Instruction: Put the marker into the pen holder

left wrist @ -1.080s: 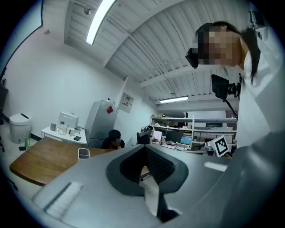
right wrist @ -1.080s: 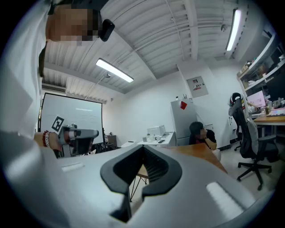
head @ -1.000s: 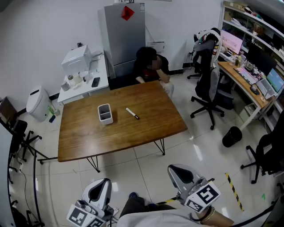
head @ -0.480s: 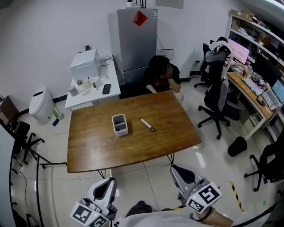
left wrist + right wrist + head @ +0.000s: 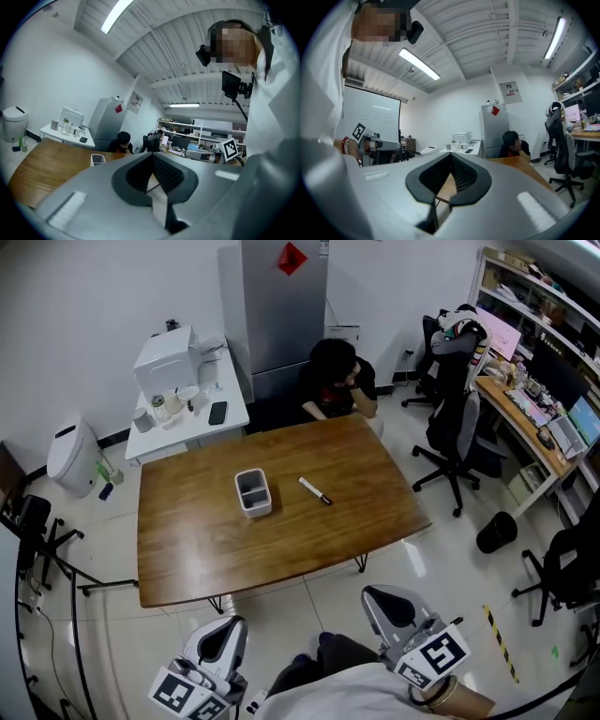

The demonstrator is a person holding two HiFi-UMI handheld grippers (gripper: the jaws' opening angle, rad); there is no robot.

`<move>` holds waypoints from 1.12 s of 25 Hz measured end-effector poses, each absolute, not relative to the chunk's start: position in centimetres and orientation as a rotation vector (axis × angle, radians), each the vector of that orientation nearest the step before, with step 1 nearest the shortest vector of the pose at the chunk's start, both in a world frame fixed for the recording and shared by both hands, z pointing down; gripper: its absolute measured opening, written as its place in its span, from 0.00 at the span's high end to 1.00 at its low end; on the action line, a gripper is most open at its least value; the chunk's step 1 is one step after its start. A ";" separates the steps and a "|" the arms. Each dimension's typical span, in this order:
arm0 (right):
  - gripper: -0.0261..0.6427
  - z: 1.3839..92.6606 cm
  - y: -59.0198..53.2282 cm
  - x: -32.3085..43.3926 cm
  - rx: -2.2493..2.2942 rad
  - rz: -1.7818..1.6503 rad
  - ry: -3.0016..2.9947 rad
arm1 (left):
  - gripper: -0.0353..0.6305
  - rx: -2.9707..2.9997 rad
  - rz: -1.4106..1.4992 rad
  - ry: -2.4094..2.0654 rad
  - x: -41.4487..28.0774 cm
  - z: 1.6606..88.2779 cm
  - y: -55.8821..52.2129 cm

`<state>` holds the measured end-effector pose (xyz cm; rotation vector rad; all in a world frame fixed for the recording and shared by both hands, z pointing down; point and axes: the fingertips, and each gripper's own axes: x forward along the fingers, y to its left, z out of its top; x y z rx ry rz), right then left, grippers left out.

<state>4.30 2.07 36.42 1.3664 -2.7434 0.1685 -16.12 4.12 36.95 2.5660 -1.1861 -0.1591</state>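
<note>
A white marker with a black cap (image 5: 314, 490) lies flat on the wooden table (image 5: 206, 545), just right of the grey pen holder (image 5: 252, 493), which stands upright near the table's middle. The pen holder (image 5: 97, 159) also shows in the left gripper view. Both grippers hang low at the bottom of the head view, well short of the table. My left gripper (image 5: 225, 632) is shut with nothing in it, its jaws (image 5: 151, 157) meeting. My right gripper (image 5: 382, 602) is shut and empty too, its jaws (image 5: 451, 158) together.
A person (image 5: 337, 381) sits at the table's far edge. A white side table (image 5: 187, 413) with a printer stands at the back left, a grey cabinet (image 5: 277, 306) behind. Office chairs (image 5: 455, 427) and a desk (image 5: 525, 418) are at right, a bin (image 5: 73, 457) at left.
The head view has shifted, so the table and everything on it sits at a different spot in the picture. The marker and pen holder keep their places on the table. Both grippers stay low and shut.
</note>
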 end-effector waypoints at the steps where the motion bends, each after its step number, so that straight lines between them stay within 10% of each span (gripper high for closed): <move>1: 0.97 36.7 1.9 4.4 1.369 0.185 -2.743 | 0.96 2.565 -0.149 -1.185 -16.0 37.1 4.1; 28: 0.97 41.3 -20.8 7.5 1.310 0.286 -2.752 | 0.96 2.475 -0.178 -1.374 -15.3 38.1 -14.7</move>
